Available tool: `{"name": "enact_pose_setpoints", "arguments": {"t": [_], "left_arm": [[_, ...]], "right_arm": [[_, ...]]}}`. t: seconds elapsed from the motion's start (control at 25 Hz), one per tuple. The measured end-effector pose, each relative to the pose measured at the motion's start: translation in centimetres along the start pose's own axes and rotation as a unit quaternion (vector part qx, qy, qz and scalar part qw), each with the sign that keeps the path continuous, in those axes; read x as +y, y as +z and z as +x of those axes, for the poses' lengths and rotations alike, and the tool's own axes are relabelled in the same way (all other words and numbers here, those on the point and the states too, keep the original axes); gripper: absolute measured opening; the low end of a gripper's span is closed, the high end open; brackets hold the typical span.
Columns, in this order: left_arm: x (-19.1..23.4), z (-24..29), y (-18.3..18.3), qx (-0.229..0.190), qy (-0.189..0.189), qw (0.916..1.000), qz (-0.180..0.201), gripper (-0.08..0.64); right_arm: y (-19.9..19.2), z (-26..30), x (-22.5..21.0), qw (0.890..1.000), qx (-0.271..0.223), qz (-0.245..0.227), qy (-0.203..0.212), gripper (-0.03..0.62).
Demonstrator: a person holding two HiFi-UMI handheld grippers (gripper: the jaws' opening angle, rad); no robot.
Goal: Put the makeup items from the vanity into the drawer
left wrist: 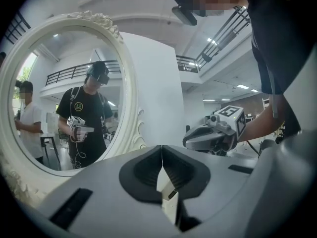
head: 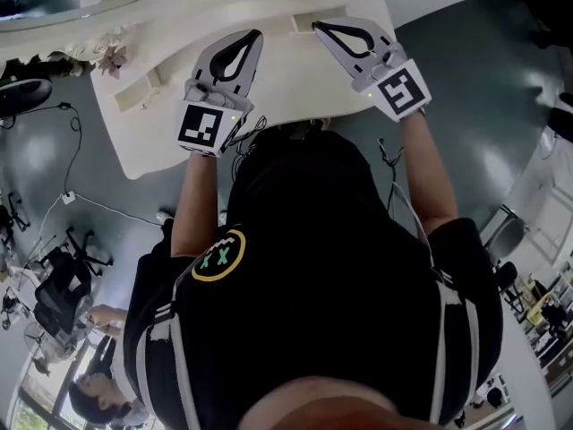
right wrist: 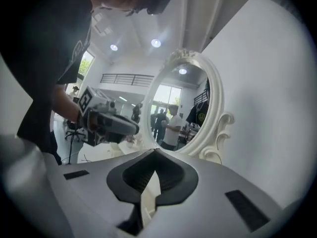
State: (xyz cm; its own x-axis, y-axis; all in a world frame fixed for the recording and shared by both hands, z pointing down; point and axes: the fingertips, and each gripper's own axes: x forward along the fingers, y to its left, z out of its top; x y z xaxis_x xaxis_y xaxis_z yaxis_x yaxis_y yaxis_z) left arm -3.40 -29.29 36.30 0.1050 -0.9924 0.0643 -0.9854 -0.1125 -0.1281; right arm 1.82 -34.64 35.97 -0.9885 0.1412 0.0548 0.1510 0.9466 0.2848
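Makeup items show in no view, so the job looks done or nearly so: the vanity (head: 286,83) top lies bare below the mirror (left wrist: 69,98), no drawer is visible, and left gripper (head: 256,35) and right gripper (head: 316,26) hover level above it, jaws pressed together on nothing.

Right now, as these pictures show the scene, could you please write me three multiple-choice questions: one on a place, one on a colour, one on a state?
1. In the left gripper view, the mirror stands:
A) left of the jaws
B) right of the jaws
C) below the jaws

2. The vanity top is:
A) black
B) white
C) brown

3. The jaws of the right gripper are:
A) wide apart
B) shut on a brush
C) shut, with nothing between

Answers:
1 A, its oval frame fills the left side of that view.
2 B, the head view shows it white.
3 C, the tips meet and hold nothing.
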Motion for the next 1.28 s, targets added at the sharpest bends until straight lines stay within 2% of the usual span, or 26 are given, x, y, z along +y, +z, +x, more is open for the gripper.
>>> {"name": "enact_pose_setpoints", "arguments": {"t": [0.04, 0.12, 0.32, 0.56, 1.28], "left_arm": [[0.0, -0.1, 0.3, -0.002, -0.002, 1.0000, 0.004, 0.023], [0.0, -0.4, 0.6, -0.006, -0.009, 0.9999, 0.011, 0.023], [0.2, -1.1, 0.4, -0.011, -0.022, 0.9996, 0.012, 0.023], [0.0, -1.4, 1.1, -0.016, -0.023, 0.9996, 0.006, 0.023], [-0.1, -1.5, 0.6, -0.011, -0.030, 0.9993, 0.018, 0.023]], "right_arm": [[1.7, -0.1, 0.4, 0.999, -0.026, 0.021, -0.019, 0.021], [3.3, -0.3, 1.4, 0.997, -0.043, 0.048, -0.045, 0.021], [2.9, 0.3, 2.8, 0.995, -0.029, 0.067, -0.073, 0.021], [3.0, 0.6, 2.3, 0.994, -0.016, 0.063, -0.093, 0.020], [3.0, 0.4, 2.2, 0.993, -0.012, 0.057, -0.101, 0.018]]}}
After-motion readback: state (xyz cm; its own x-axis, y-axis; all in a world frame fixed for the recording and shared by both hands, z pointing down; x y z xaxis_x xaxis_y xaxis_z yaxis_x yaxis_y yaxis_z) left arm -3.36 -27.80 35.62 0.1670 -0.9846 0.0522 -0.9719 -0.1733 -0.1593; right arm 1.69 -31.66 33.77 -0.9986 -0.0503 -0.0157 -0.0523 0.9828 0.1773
